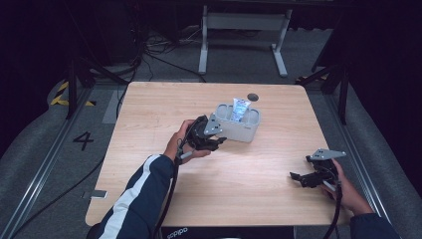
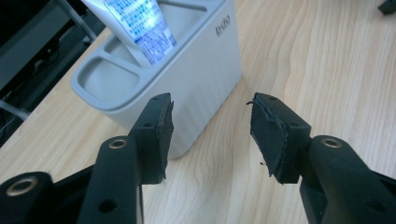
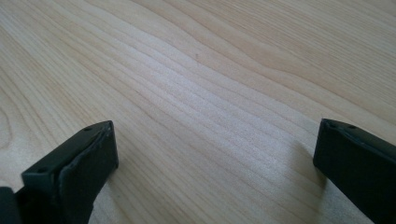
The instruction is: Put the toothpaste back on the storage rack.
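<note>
A pale grey compartmented holder (image 1: pixel 241 126) (image 2: pixel 187 79) stands near the middle of the wooden table (image 1: pixel 164 104). A white tube with blue print (image 1: pixel 240 109) (image 2: pixel 137 25) leans upright in one of its compartments. My left gripper (image 1: pixel 215 142) (image 2: pixel 210 130) is open just in front of the holder's near corner, with nothing between its pads. My right gripper (image 1: pixel 297 178) (image 3: pixel 215 163) is open wide, low over bare wood near the table's right front.
A small dark round disc (image 1: pixel 253 96) lies on the table behind the holder. Beyond the table stand a white desk frame (image 1: pixel 244 30) and dark tripod legs (image 1: pixel 82 74). Cables (image 1: pixel 154 47) run over the grey floor.
</note>
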### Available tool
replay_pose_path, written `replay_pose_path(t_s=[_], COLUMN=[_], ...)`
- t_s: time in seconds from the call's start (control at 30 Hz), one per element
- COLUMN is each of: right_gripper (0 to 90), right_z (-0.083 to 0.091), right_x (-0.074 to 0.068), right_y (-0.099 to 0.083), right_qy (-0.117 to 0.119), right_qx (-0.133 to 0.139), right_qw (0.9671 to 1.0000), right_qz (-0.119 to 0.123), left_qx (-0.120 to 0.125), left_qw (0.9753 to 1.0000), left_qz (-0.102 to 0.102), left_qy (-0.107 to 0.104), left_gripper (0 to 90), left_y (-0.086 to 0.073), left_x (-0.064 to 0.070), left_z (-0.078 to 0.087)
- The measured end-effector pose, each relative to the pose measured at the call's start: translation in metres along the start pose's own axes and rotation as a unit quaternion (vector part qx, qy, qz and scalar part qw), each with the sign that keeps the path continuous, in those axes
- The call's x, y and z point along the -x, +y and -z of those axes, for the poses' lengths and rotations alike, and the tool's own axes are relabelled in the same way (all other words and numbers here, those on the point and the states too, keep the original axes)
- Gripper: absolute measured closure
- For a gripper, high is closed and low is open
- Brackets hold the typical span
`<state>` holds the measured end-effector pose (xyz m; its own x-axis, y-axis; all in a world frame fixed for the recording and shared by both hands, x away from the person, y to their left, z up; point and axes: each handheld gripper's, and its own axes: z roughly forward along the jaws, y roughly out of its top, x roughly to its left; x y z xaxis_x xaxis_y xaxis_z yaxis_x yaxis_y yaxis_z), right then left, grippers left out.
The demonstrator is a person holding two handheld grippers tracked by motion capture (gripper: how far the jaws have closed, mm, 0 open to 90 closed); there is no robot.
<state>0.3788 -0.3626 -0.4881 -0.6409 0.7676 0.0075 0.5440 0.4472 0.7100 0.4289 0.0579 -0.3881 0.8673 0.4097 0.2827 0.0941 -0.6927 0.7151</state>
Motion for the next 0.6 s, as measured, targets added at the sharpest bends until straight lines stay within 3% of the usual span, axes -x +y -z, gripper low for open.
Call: replay_pose_path(t_s=[0.13,0.47,0.6], right_gripper=[0.0,0.0,0.0], right_z=[0.000,0.000,0.000], right_x=[0.000,0.000,0.000], right_y=[0.000,0.000,0.000], right_qy=[0.000,0.000,-0.001], right_qx=[0.000,0.000,0.000], right_qw=[1.0000,1.0000,1.0000], right_qz=[0.000,0.000,0.000], left_qx=[-0.013,-0.037,-0.050], left_qw=[0.9999,0.9993,0.9987], left_qz=[-0.010,-0.002,-0.009], left_qy=[0.002,0.002,0.008], left_gripper=[47.5,42.7,41.6], left_y=[-0.006,-0.024,-0.032], left_x=[0.003,0.006,0.007], left_z=[0.003,0.010,0.014])
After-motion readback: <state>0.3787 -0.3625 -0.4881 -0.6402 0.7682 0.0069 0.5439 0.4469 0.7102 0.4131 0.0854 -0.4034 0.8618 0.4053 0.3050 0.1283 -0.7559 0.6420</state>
